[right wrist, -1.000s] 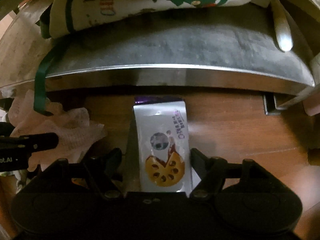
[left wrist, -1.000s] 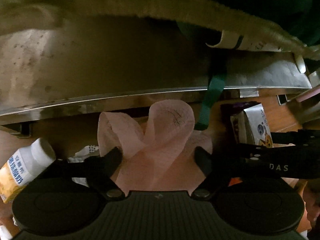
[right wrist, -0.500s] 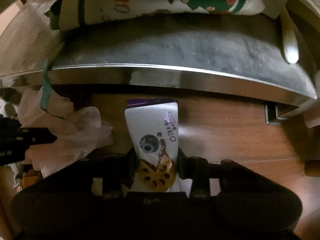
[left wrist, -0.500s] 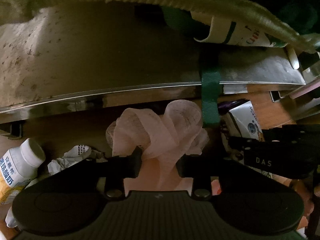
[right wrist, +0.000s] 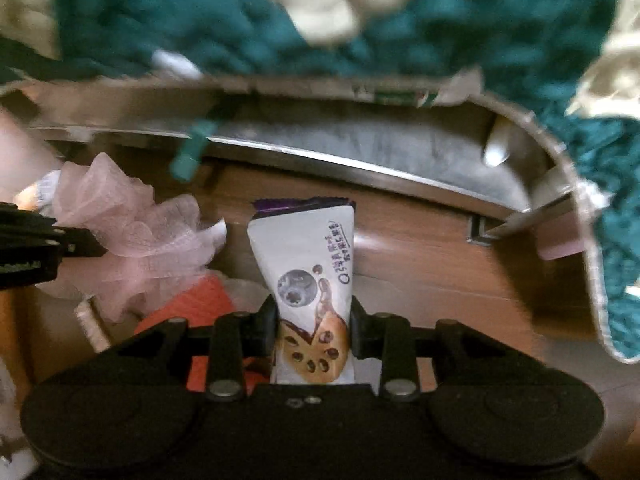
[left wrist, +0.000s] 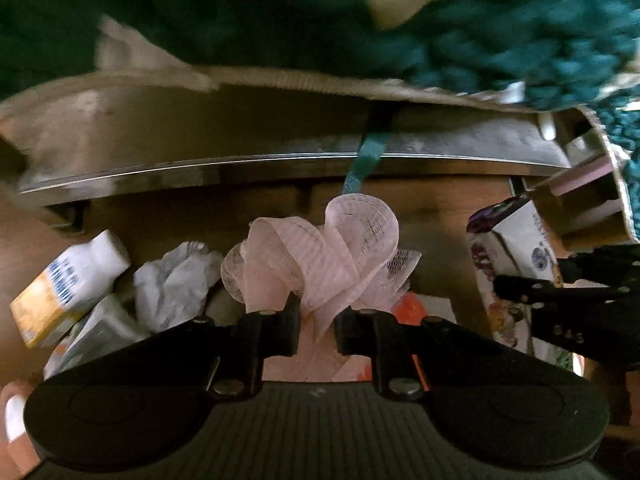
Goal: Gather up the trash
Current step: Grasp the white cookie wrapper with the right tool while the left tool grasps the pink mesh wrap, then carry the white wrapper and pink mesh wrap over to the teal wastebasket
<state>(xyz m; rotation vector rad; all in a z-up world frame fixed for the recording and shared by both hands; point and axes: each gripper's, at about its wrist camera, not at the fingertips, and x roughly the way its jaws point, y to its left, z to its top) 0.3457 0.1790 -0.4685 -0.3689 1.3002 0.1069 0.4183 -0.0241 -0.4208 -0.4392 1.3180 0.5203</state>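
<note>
My left tongs [left wrist: 316, 330] have just closed on the pink foam net [left wrist: 320, 252], pinching its lower folds; it bunches just left of the snack wrapper [right wrist: 308, 280]. It looks feather-light and springy, so I judge a deep bite through several layers safest, since a single edge could tear or slip. My right tongs [right wrist: 313, 334] have also just closed, clamped across the wrapper's lower half. That film seems thin, slick and crinkly; gripping mid-body, not the sealed end, should hold. Both hang above the wooden floor [right wrist: 440, 272].

bottles [left wrist: 70, 280]: 2 | pink mesh [left wrist: 320, 252]: 1 | snack packet [right wrist: 310, 280]: 1
</note>
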